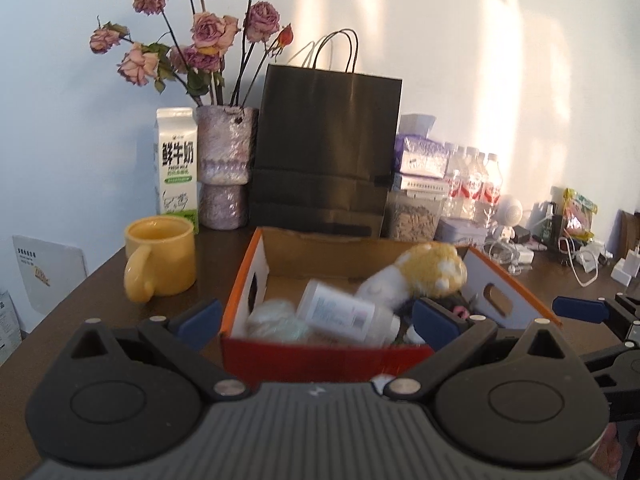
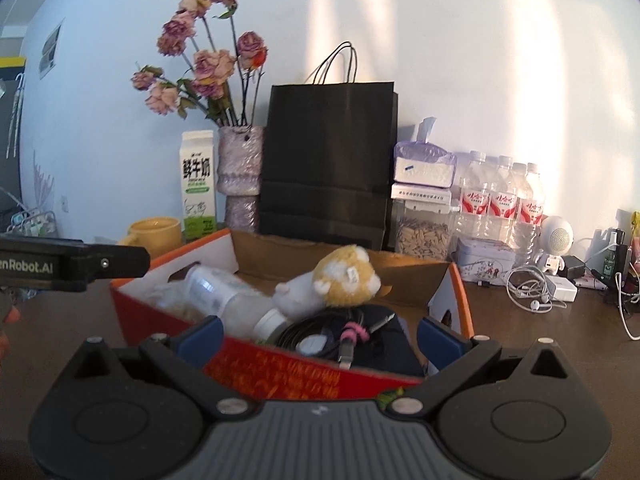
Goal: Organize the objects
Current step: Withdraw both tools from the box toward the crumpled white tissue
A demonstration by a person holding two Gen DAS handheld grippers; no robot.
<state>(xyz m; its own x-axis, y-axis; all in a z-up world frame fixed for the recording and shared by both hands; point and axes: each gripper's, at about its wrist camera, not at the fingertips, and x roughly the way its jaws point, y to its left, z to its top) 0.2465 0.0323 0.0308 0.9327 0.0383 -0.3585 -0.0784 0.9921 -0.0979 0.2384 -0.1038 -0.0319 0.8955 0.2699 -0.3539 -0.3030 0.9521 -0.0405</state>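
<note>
Left of the left gripper (image 1: 316,322), beyond its left finger, a yellow mug (image 1: 160,260) is sitting on the counter (image 1: 60,320), handle turned toward the camera, outside the box. The left gripper is hovering with fingers spread wide and nothing between them, straddling the near red wall of the cardboard box (image 1: 320,354). Just ahead of it, inside the box, a white bottle (image 1: 344,312) is lying on its side, long axis running left-back to right-front, cap toward the right finger. Further right a plush mushroom (image 1: 424,276) is leaning on the bottle, and a coiled black cable (image 2: 320,334) is lying in the box's right half, directly ahead of the right gripper (image 2: 318,338), which is also hanging wide apart and empty. Judging by this, the mug looks like the loose item nearest the box, and the left gripper is nearer to it; reaching it means swinging left, away from the box.
</note>
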